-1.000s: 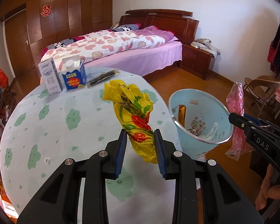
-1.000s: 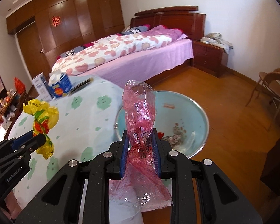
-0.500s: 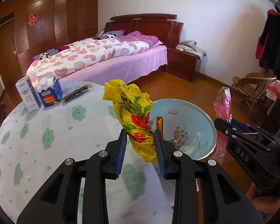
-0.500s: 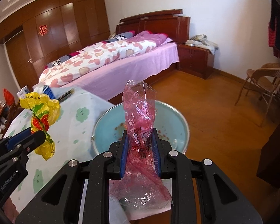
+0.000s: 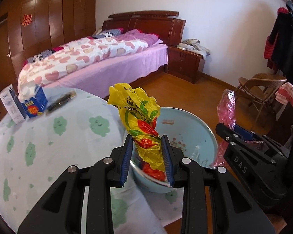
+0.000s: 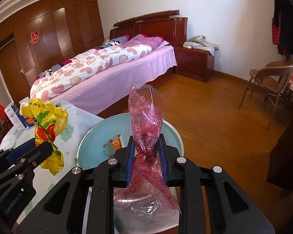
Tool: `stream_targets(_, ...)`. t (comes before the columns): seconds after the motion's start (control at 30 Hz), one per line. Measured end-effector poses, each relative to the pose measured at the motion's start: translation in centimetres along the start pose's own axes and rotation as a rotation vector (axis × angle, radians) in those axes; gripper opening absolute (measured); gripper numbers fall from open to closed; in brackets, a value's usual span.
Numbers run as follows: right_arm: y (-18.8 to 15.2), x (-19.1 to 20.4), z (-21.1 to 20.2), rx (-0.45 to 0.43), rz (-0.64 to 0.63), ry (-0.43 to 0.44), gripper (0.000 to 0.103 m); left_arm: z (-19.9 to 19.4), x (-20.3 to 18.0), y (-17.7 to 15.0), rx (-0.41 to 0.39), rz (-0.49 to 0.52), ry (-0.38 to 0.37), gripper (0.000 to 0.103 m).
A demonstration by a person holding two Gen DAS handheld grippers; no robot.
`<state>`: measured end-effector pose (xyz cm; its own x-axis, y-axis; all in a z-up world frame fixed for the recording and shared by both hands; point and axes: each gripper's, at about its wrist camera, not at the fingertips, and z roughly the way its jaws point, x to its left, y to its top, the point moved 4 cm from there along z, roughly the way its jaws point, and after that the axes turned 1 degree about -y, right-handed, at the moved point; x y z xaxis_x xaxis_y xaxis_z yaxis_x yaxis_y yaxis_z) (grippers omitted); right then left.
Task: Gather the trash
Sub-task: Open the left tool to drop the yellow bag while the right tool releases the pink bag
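Left gripper (image 5: 147,145) pinches the yellow wrapper (image 5: 140,122); right gripper (image 6: 146,146) pinches the pink bag (image 6: 146,117) — bin (image 6: 91,136) lies at twelve o'clock, below both.

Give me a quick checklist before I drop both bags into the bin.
1. Left gripper shut on the yellow bag: ok.
2. Right gripper shut on the pink bag: ok.
3. Bin open, with room inside: ok.
4. Yellow bag over the bin's mouth: cannot tell, it looks near the rim.
5. Pink bag over the bin's mouth: ok, judging by the right wrist view.
6. Grippers apart from each other: ok.
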<state>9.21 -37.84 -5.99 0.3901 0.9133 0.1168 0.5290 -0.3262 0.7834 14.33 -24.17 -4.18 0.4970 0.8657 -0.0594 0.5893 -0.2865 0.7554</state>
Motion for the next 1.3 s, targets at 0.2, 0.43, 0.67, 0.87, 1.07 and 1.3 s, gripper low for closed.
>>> stream_targets(0.2,0.0,-0.9,1.7,0.035,0.0,-0.019,0.025,1.8,-0.9,0.0,0.021,0.008,0.005,0.03)
stream_targets(0.43,0.1,-1.4,3.5,0.084,-0.007,-0.02,0.025,3.9,-0.9,0.1,0.063,-0.017,-0.019,0.03)
stream_targets(0.67,-0.4,-1.6,5.4,0.138,-0.023,-0.003,0.025,5.1,-1.1,-0.1,0.085,-0.017,-0.023,0.031)
stream_targets(0.87,-0.8,-1.1,6.4,0.164,-0.02,0.0,0.025,5.4,-1.4,-0.1,0.094,-0.014,-0.021,0.029)
stream_targets(1.07,-0.9,-1.1,7.3,0.198,-0.031,0.049,0.03,5.3,-1.7,0.0,0.092,-0.01,-0.021,0.029)
stream_targets(1.3,-1.3,-1.6,5.8,0.142,0.036,0.049,0.037,5.2,-1.6,0.0,0.094,-0.012,-0.022,0.029)
